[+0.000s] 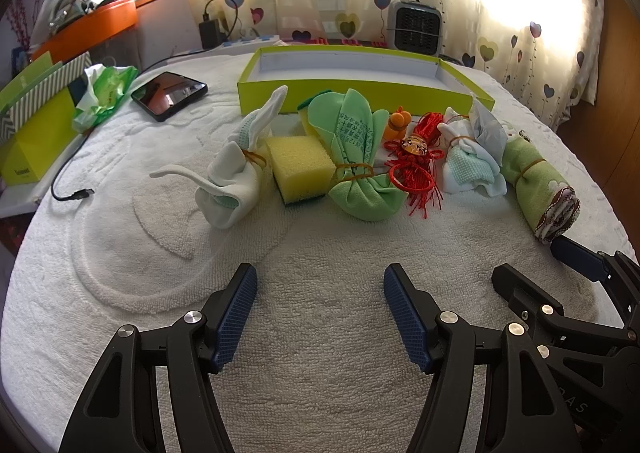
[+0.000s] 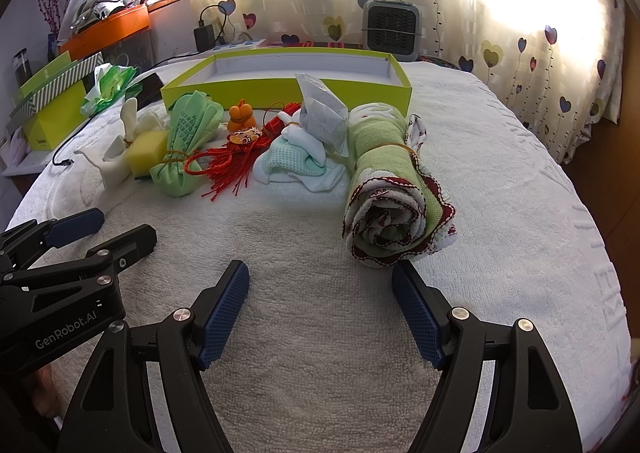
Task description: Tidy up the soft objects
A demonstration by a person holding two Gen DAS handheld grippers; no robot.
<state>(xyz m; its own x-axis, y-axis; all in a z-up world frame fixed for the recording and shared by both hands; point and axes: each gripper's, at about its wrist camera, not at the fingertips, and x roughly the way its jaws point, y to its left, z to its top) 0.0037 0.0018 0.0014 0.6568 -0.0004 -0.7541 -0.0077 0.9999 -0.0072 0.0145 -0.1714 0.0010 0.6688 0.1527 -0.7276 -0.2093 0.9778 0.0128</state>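
A row of soft things lies on the white towel in front of an empty lime-green tray (image 1: 360, 91) (image 2: 280, 91): a white bundled sock (image 1: 236, 169), a yellow sponge (image 1: 300, 167) (image 2: 146, 149), a green tied cloth (image 1: 358, 161) (image 2: 186, 145), a red tassel charm (image 1: 416, 157) (image 2: 236, 157), a white-and-mint sock bundle (image 1: 472, 161) (image 2: 304, 157), and a rolled green towel (image 1: 536, 181) (image 2: 392, 189). My left gripper (image 1: 320, 313) is open over bare towel, short of the sponge and green cloth. My right gripper (image 2: 320, 311) is open, its right finger just below the rolled towel's end.
A black phone (image 1: 170, 93), a tissue pack (image 1: 104, 93), a USB cable (image 1: 72, 193) and green boxes (image 1: 36, 125) sit at the left. A small grey heater (image 1: 416, 27) (image 2: 392, 29) stands behind the tray. An orange toy (image 1: 398, 123) (image 2: 240, 115) sits by the tassel.
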